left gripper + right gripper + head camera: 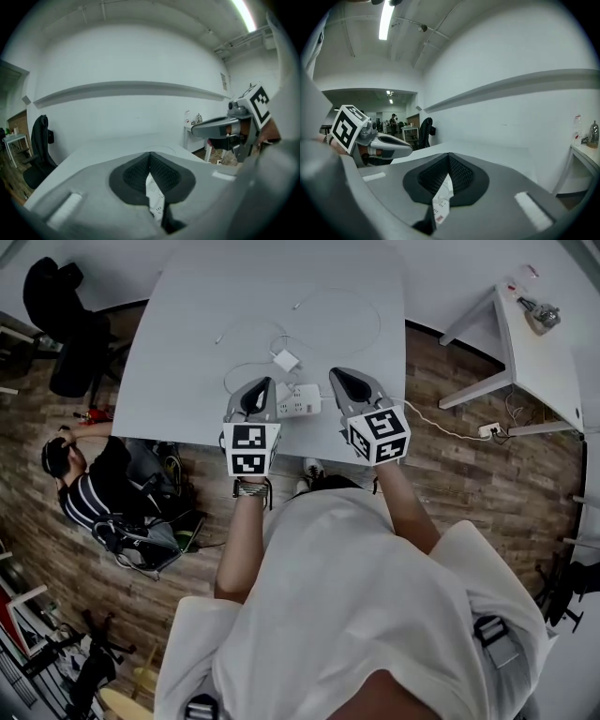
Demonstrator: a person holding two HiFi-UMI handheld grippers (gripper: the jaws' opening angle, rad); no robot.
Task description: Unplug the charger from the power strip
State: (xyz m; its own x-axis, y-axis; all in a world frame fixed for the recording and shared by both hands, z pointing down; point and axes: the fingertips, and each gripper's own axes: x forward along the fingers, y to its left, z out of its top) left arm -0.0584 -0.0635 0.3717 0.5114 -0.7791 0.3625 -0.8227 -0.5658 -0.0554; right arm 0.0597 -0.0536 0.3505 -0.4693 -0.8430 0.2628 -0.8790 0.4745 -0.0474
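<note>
– Your left tool point(150, 158) is closed right up, pads flat against each other and gripping nothing.

– Same for your right tool point(449, 159): pads pressed together, nothing held. Below each pair of pads you get a white sliver point(154, 199) with small marks showing through the slot. Neither gripper view tells you what it is.

– You're holding both tools side by side, raised clear of the table point(178, 352), over its near edge and pointing away from you.

– Your power strip point(302, 401) lies on the table between the two tools, and neither one touches it. Its cord point(436, 427) trails off to your right across the wooden floor point(450, 381).

– Your charger point(286, 360) is the small white square just beyond the strip, flat on the table, with thin white cables point(356, 306) looping farther back.

– From your head view it looks apart from the strip, though you can't be sure at that size.
</note>
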